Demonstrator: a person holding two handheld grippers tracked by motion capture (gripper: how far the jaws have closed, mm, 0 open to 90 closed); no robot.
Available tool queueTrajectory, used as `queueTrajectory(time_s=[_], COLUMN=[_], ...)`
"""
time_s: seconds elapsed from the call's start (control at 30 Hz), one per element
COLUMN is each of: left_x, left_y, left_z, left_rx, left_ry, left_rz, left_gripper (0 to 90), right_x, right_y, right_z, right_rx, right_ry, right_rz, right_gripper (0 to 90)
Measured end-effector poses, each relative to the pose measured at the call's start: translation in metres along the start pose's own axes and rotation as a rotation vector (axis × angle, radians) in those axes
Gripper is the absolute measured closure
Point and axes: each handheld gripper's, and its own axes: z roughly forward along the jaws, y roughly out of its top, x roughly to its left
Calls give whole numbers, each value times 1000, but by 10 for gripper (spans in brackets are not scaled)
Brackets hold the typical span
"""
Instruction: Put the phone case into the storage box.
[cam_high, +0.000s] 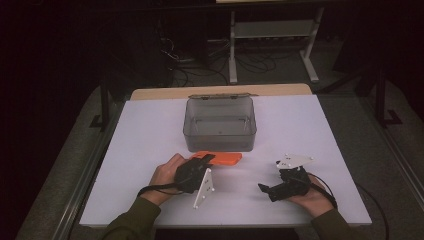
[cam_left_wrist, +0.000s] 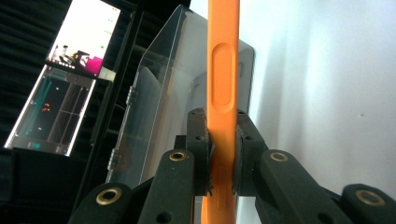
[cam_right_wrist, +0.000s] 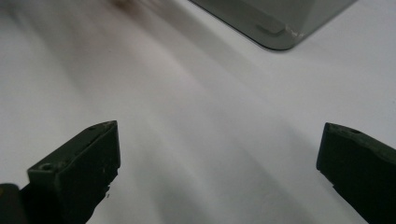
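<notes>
Dim room, dark beyond the lit white table (cam_high: 150, 130) — soft shadows lie near the hands. The right gripper view is blurred at its far left; a bright screen (cam_left_wrist: 84, 39) glares.

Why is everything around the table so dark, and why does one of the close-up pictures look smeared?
High view: light falls on the white table, the room behind stays dim. Right gripper view: the tabletop streaks with blur toward the top left, while the open right tongs look sharp. Left gripper view: the orange case is crisp in the left tongs; a bright screen glares.
</notes>
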Motion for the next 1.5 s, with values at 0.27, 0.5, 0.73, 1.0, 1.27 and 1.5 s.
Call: queueTrajectory(time_s=[0.27, 0.5, 0.73, 1.0, 1.27, 1.5], left_x=[4, 8, 12, 17, 21, 25], left_y=[-3, -6, -9, -12, -17, -21], left_z=[0, 0, -1, -1, -1, 0], left_rx=[-13, -20, -28, -43, -54, -62], left_ry=[-13, -29, -40, -54, -74, -99], left_rz=[-69, -126, -175, -241, -312, -389], left_gripper=[795, 795, 795, 795, 795, 795], right_x=[0, 0, 0, 1, 1, 1], right_y=[0, 0, 0, 0, 0, -1], right_z=[0, 0, 0, 0, 1, 1], right_rx=[5, 7, 7, 9, 9, 11], right_ry=[2, 1, 1, 0, -1, -1], right_rz=[0, -2, -1, -5, -7, -8], right_gripper=[0, 0, 0, 0, 0, 0])
